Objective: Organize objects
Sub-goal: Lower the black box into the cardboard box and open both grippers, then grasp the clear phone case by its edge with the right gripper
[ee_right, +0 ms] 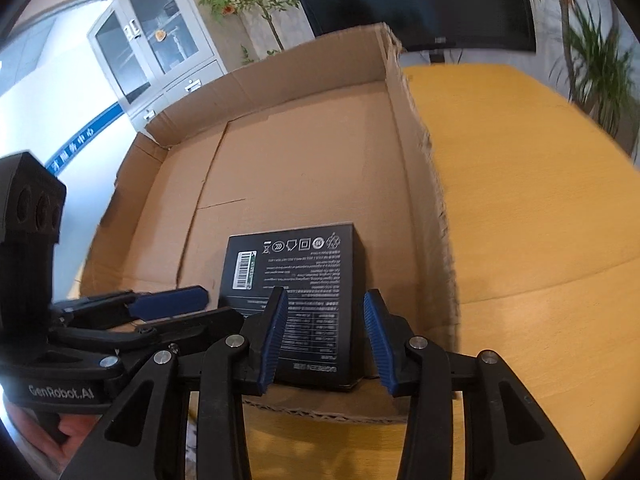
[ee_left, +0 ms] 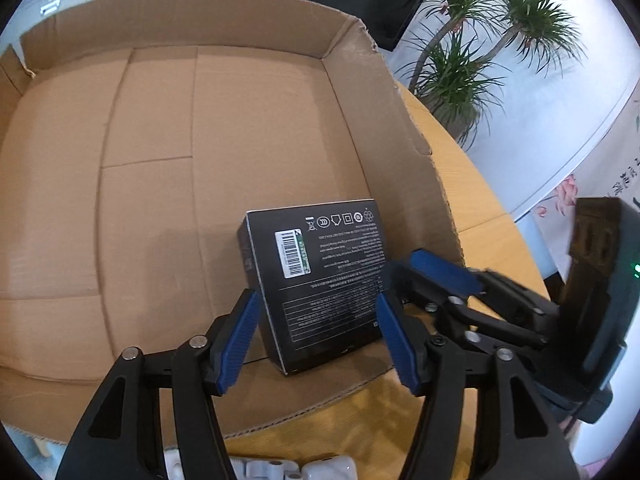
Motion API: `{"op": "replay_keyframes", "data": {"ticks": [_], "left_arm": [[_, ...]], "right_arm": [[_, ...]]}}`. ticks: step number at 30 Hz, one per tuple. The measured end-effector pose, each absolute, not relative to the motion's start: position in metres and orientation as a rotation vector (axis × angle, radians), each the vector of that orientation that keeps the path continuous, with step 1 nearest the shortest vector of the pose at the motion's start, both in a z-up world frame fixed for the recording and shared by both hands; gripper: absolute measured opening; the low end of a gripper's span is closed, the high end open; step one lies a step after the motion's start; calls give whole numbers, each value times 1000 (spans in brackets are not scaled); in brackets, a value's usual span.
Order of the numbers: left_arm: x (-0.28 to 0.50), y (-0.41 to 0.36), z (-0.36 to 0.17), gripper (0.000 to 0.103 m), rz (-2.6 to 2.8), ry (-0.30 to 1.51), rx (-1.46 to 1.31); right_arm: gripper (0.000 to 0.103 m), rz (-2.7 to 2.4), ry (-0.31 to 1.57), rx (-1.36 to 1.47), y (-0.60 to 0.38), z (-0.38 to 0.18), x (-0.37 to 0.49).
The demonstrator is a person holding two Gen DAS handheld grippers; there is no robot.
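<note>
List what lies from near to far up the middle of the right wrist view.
Right gripper with open jaws → black box lying flat → bare floor of the cardboard tray → the tray's far wall → dark screen on the wall behind.

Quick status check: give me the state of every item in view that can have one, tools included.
cardboard box: open, near side folded flat.
black product box: lying flat, barcode side up, in the near right corner of the cardboard box.
left tool: open, pads on either side of the black product box, not gripping.
right tool: open, over the same box's near edge.
</note>
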State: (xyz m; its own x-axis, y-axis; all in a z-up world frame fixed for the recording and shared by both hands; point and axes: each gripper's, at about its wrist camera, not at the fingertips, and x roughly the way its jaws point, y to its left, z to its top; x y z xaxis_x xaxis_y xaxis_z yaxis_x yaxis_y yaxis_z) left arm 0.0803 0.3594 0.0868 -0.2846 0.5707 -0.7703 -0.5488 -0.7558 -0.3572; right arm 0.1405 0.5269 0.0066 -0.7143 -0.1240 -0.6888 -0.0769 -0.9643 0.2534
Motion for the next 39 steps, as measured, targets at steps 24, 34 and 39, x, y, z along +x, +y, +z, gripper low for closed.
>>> {"op": "replay_keyframes", "data": {"ticks": [24, 34, 39], "left_arm": [[236, 225, 86, 102, 1968, -208, -1272], [242, 232, 77, 102, 1980, -120, -1295], [239, 243, 74, 102, 1978, -69, -1291]], "right_arm": [[100, -2485, -613, 1068, 488, -39, 343], [68, -2349, -856, 1122, 493, -70, 331], [54, -2304, -839, 1147, 480, -72, 327]]}}
